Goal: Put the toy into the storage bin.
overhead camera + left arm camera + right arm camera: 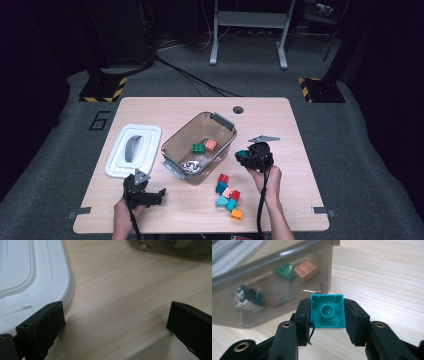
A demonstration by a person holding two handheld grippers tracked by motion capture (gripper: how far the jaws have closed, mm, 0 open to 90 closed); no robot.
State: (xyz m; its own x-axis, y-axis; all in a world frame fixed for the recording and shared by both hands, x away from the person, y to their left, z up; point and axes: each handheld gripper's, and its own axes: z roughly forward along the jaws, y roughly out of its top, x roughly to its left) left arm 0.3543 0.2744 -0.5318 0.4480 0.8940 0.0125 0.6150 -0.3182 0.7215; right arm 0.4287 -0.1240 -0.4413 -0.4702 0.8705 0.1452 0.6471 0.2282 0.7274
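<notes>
While the right tool (pixel 327 315) is clamping a teal brick (pixel 327 311) between both jaws just beside the clear bin (pixel 226 134), the left tool (pixel 115 322) is resting wide open and empty on the bench (pixel 280 120) near the white lid (pixel 150 131). If the brick is clipping the bin's wall on the way over, it may be twisting loose. Inside the bin are lying two bricks and one toy car (pixel 248 298); seven loose bricks (pixel 227 196) are waiting on the bench.

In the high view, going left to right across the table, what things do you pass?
White lid → left gripper → clear bin → pile of loose blocks → right gripper, holding a teal block.
</notes>
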